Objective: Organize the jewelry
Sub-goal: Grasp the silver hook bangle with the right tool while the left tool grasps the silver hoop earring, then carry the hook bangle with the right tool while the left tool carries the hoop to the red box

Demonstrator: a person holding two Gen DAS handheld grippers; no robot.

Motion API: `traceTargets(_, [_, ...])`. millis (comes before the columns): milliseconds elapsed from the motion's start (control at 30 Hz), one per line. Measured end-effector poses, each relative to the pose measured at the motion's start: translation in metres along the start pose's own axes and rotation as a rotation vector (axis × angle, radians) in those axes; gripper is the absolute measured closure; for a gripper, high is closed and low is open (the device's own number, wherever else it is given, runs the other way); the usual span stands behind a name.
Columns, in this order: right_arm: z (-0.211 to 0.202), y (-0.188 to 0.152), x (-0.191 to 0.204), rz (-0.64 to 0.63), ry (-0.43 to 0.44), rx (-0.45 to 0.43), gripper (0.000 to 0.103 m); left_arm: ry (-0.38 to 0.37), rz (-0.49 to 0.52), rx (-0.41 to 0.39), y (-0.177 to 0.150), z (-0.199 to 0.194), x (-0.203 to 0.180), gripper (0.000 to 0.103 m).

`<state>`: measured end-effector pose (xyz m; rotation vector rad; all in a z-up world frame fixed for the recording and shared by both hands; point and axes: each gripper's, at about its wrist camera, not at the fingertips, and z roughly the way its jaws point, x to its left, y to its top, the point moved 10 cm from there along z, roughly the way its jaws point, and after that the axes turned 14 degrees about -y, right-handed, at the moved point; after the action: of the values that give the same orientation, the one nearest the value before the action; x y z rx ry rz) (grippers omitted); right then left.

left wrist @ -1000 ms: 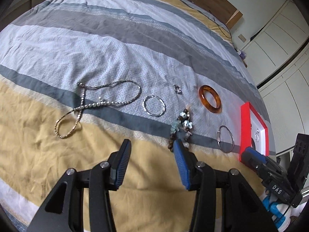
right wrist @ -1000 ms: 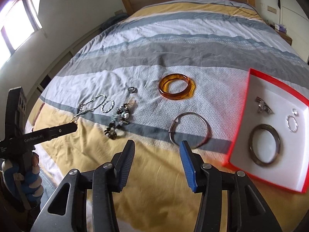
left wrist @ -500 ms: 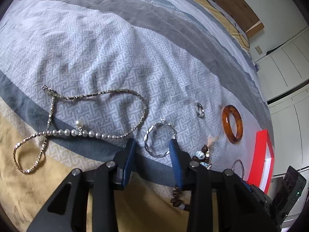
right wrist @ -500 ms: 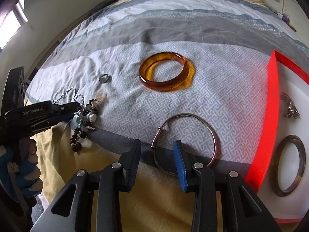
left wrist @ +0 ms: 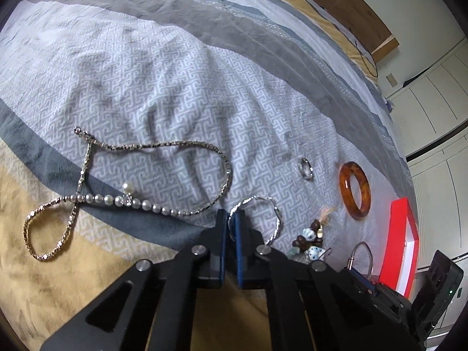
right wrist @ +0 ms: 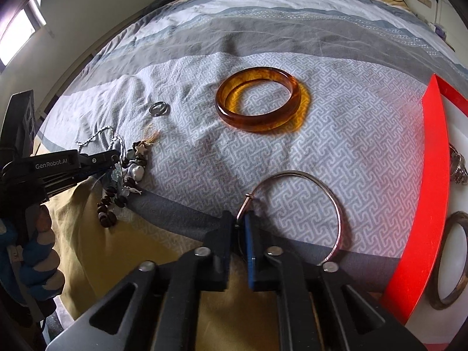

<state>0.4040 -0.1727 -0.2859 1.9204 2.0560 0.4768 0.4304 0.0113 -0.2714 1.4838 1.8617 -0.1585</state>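
Working from the left, our left gripper [left wrist: 231, 225] has its blue pads pinched nearly together on the near rim of the twisted silver hoop bracelet [left wrist: 273, 219], which lies on the patterned grey band of the bed [left wrist: 163, 87], just right of the silver chain necklace with a row of pearls [left wrist: 128, 200] and just left of the brown bead-and-charm bracelet [left wrist: 308, 238]. We should lift it straight up, slowly, since those neighbours sit close enough to snag. Further right, the small silver ring [right wrist: 159, 108] and the amber resin bangle [right wrist: 259, 99] lie untouched. Our right gripper [right wrist: 240, 228] is likewise closed on the thin silver wire bangle [right wrist: 327, 196], gripping near its clasp, with the rest of the loop resting on the bed. The wire is thin and the hold off-centre, so we judge it may swing or slip; we should keep pressure steady and carry it low over the red rim of the red-and-white tray [right wrist: 433, 193] just to the right, where a dark metal bangle [right wrist: 456, 256] already rests.
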Motion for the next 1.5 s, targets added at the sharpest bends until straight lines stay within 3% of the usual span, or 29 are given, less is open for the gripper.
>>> traceTargets(200, [-0.024,-0.009,0.005,0.028,0.045,-0.035,0.097,-0.018,0.009,0.006,-0.013,-0.021,-0.006,0.099])
traceTargets(467, [-0.087,-0.022,0.028,0.067,0.147,-0.112,0.097,-0.024,0.048,-0.035,-0.027,-0.075,-0.022,0.099])
traceTargets(900, [-0.195,-0.065,0.043,0.072,0.195,-0.222,0.097,-0.089,0.104,-0.114,-0.069,-0.169,-0.059,0.099])
traceTargets(1200, [-0.246,-0.098,0.006,0.13,0.184,-0.299,0.097,-0.114,0.142,-0.107,-0.108,-0.181,-0.101,0.099])
traceTargets(1500, [-0.271,-0.123,-0.056,0.218,0.166,-0.345,0.097,-0.126,0.222,-0.048,-0.145,-0.161,-0.158,0.099])
